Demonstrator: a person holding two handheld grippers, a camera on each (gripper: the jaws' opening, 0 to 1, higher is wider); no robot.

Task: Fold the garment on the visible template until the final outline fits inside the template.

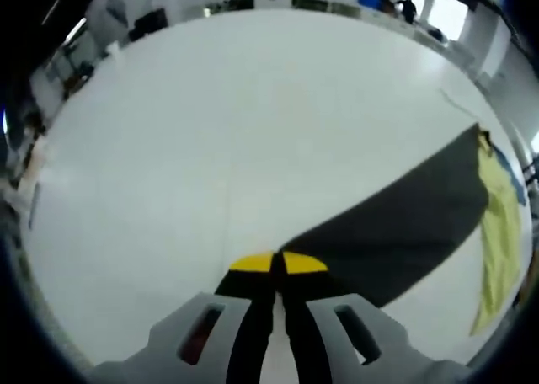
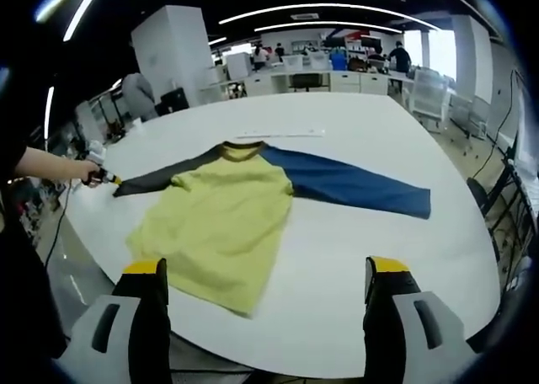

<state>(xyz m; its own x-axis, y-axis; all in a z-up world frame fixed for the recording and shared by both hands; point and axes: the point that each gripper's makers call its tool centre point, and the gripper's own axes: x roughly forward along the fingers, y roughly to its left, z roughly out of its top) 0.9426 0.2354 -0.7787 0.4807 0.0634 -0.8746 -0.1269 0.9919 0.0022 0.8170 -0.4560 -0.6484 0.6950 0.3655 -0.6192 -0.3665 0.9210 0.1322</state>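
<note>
— Status of the left gripper (image 1: 276, 264)?
— Jaws clenched on the cuff of the dark grey sleeve (image 1: 396, 224); yellow tips meet over the cloth. In the right gripper view it (image 2: 108, 178) sits at the table's left edge, a person's hand (image 2: 84, 172) behind it.
— And the right gripper (image 2: 265, 279)?
— Jaws spread wide, nothing between them, hanging off the near edge.
— The garment?
— The long-sleeved shirt (image 2: 219, 220) lies flat on the white table (image 2: 362, 131), yellow body toward the near edge, blue sleeve (image 2: 345, 186) stretched rightward.

no legible text — none anywhere
</note>
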